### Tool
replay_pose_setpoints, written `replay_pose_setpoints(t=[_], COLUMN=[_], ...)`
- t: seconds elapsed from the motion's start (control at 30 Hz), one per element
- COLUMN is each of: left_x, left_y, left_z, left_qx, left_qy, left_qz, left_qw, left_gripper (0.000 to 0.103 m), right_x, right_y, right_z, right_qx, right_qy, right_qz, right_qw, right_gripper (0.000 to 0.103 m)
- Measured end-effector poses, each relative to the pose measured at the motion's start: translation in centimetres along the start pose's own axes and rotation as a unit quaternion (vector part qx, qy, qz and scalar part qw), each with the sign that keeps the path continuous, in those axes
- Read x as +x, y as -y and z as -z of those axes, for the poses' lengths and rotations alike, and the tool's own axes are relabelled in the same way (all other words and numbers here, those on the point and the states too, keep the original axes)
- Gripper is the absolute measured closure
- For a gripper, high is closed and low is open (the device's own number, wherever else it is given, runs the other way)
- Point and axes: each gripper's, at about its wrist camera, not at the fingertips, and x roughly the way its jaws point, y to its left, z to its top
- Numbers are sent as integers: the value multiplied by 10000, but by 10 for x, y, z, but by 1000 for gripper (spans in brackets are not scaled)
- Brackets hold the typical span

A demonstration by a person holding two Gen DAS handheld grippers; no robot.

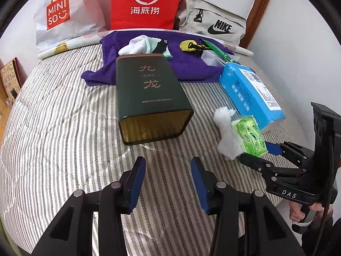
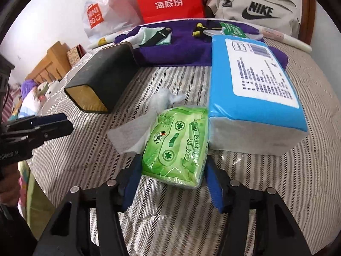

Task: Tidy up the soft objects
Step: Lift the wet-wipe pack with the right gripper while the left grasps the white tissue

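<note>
Striped bed carried everything | purple towel lay far, by the bags | dark tin lay on its side, mid-bed | blue tissue pack right | green tissue packet near, touching it, between right gripper pads; grip unclear | left gripper partly open, empty, over bare bedding.

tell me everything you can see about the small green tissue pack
The green tissue pack is a small soft packet in glossy clear-green plastic wrap printed with a cassette picture. It lies flat on the striped bedcover, its side against the blue tissue pack, a crumpled white tissue beside it. The right claw straddles its near end.
</note>
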Motion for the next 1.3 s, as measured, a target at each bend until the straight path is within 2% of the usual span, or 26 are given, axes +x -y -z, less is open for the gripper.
replay_pose_setpoints(t=[0.4,0.5,0.77,0.9,1.0,1.3], left_x=[1,4,21,36,46,72], left_y=[22,35,69,84,96,112], left_z=[4,2,-10,-18,-23,-37], left_qx=[127,194,457,542,668,848], left_qy=[-58,-14,4,-57,-94,-44], left_qz=[-53,6,109,141,173,-114], left_qw=[9999,9998,9989,9984,9976,9963], left_gripper=[60,54,52,51,51,51], right_x=[-43,-60,-83,-85,-84,-75], right_y=[3,7,37,53,65,70], right_z=[16,21,38,45,46,41], right_qx=[-230,-329,-260,-123,93,131], right_qy=[107,257,379,445,505,523], right_qz=[-438,-364,-258,-246,-463,-534], right_qw=[9987,9985,9986,9986,9976,9971], right_gripper=[48,49,52,54,54,54])
